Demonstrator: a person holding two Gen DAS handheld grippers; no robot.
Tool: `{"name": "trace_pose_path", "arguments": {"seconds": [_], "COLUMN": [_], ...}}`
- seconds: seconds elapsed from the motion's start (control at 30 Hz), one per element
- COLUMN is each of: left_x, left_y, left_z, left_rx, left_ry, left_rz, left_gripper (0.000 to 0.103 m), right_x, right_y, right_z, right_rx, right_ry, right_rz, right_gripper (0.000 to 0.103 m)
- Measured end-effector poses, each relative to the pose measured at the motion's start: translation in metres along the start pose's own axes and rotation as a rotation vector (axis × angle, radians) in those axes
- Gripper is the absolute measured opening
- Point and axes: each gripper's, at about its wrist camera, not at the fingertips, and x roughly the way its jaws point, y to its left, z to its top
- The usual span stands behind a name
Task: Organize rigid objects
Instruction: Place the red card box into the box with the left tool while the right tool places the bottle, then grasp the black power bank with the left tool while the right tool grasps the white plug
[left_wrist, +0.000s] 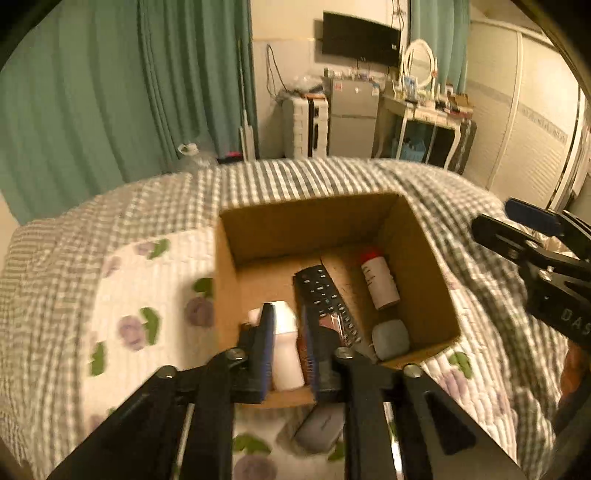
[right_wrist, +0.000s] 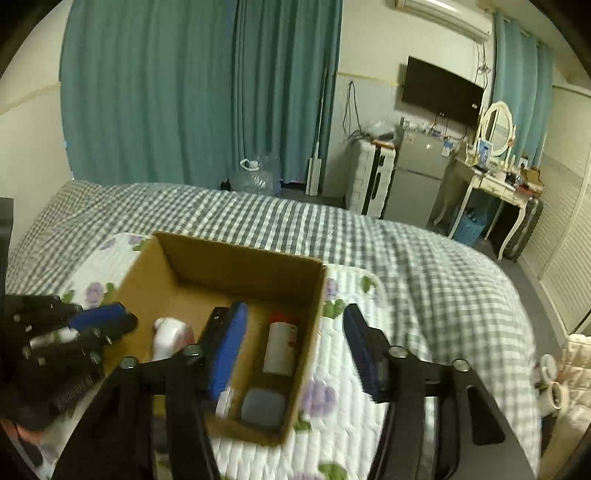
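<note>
An open cardboard box (left_wrist: 258, 225) (right_wrist: 236, 254) sits on the bed. Inside lie a black remote (left_wrist: 325, 291), a white red-capped bottle (left_wrist: 380, 280) (right_wrist: 280, 347), a grey case (left_wrist: 389, 338) (right_wrist: 264, 406) and a white bottle (left_wrist: 286, 347) (right_wrist: 170, 336). My left gripper (left_wrist: 288, 325) is over the box's near left side, its jaws narrowly apart around the white bottle. My right gripper (right_wrist: 295, 325) is wide open and empty above the box's right wall. It shows at the right edge of the left wrist view (left_wrist: 535, 243).
A grey oblong object (left_wrist: 319, 424) lies on the floral quilt (left_wrist: 147, 280) in front of the box. The bed has a checked cover (right_wrist: 406, 251). Tape rolls (right_wrist: 554, 391) lie at the right. Curtains, fridge and dresser stand behind.
</note>
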Motion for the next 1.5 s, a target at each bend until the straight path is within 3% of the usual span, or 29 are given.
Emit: {"name": "trace_pose_path", "arguments": {"seconds": [0.03,0.07,0.1,0.23,0.3,0.53,0.67,0.87,1.0,1.03,1.13,1.2,1.33,1.5], "left_x": [-0.015,-0.029,-0.044,-0.092,-0.109,-0.123,-0.098,-0.049,-0.028,-0.024,-0.015,-0.012,-0.009,-0.011], "left_y": [0.003,0.005,0.008,0.017,0.02,0.035,0.042,0.047,0.05,0.05,0.048,0.045,0.04,0.03], "left_z": [-0.002,-0.005,-0.008,-0.022,-0.033,-0.083,-0.111,-0.149,-0.165,-0.167,-0.171,-0.173,-0.174,-0.158], "left_rx": [-0.007,-0.01,-0.011,-0.011,-0.01,-0.075,-0.125,-0.087,-0.079,-0.07,-0.059,-0.048,-0.048,-0.001], "left_ry": [-0.018,-0.033,-0.053,-0.095,-0.115,-0.129,-0.114,-0.061,-0.031,-0.024,-0.008,0.002,0.024,0.006], "left_rz": [0.005,0.013,0.023,0.045,0.061,0.048,0.071,0.097,0.092,0.09,0.078,0.081,0.048,0.016], "left_gripper": [0.041,0.061,0.067,0.074,0.08,0.083,0.083,0.083,0.083,0.083,0.083,0.083,0.083,0.083], "right_x": [-0.018,-0.033,-0.046,-0.094,-0.116,-0.132,-0.098,-0.032,0.001,0.007,0.029,0.04,0.04,0.011], "right_y": [0.0,-0.001,0.001,0.012,0.022,0.051,0.065,0.085,0.093,0.096,0.103,0.106,0.103,0.085], "right_z": [-0.001,0.001,0.002,0.001,-0.006,-0.057,-0.102,-0.159,-0.178,-0.182,-0.194,-0.203,-0.205,-0.185], "right_rx": [-0.005,-0.008,-0.004,0.018,0.014,0.044,0.06,0.084,0.109,0.106,0.1,0.1,0.12,0.144], "right_ry": [-0.01,-0.019,-0.025,-0.034,-0.044,0.012,0.088,0.241,0.313,0.327,0.387,0.422,0.404,0.302], "right_rz": [-0.012,-0.025,-0.033,-0.028,-0.048,-0.067,-0.087,0.021,0.085,0.092,0.121,0.126,0.136,0.104], "right_gripper": [0.067,0.069,0.071,0.093,0.093,0.094,0.094,0.094,0.094,0.093,0.076,0.073,0.068,0.068]}}
